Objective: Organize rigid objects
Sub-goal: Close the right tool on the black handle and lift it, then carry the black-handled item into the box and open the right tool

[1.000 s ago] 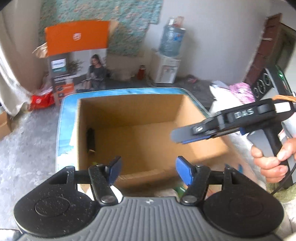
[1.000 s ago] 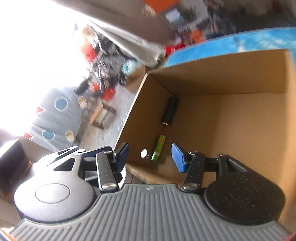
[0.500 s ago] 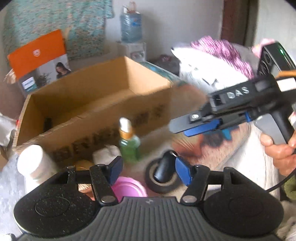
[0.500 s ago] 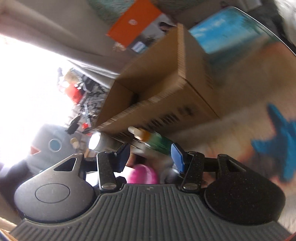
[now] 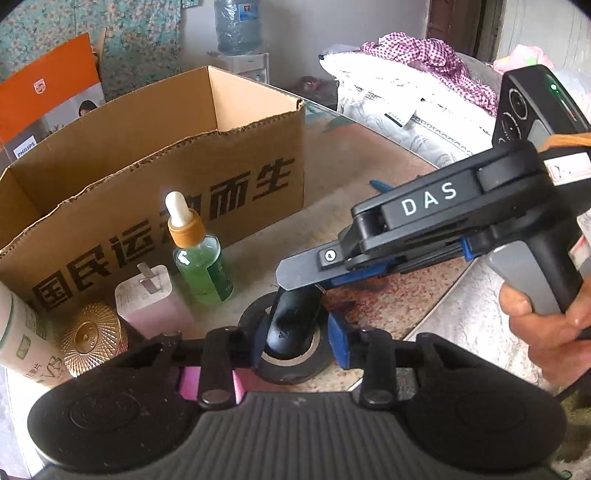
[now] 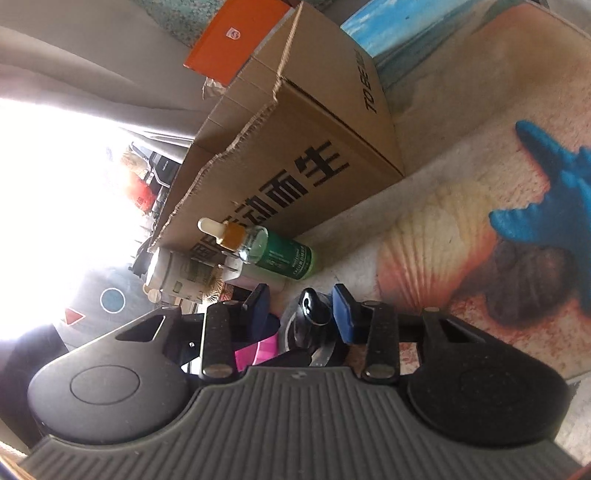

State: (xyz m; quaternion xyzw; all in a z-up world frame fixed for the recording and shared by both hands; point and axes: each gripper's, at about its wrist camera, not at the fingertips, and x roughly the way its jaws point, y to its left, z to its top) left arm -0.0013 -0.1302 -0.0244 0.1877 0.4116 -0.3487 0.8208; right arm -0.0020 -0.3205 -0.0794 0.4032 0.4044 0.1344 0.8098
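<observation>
A black oblong object [image 5: 293, 325] stands inside a black tape roll [image 5: 291, 365] on the table, in front of the open cardboard box [image 5: 155, 173]. My left gripper [image 5: 299, 341] is open with its blue pads on either side of the black object. My right gripper [image 6: 301, 308] is open over the same black object [image 6: 312, 308]; it shows in the left wrist view [image 5: 325, 269] just above it. A green dropper bottle [image 5: 201, 258], a pink charger block [image 5: 149, 306], a gold lid [image 5: 92, 338] and a white bottle [image 5: 22, 332] stand beside the box.
A pink bowl [image 6: 258, 350] sits low near the grippers. The table has a seashell and starfish print [image 6: 480, 240]. Bedding [image 5: 406, 92] lies at the right, an orange Philips box [image 5: 48, 96] and a water dispenser [image 5: 240, 33] behind.
Both grippers have come away from above the box interior and dropped down in front of it. They now straddle the black object in the tape roll.
</observation>
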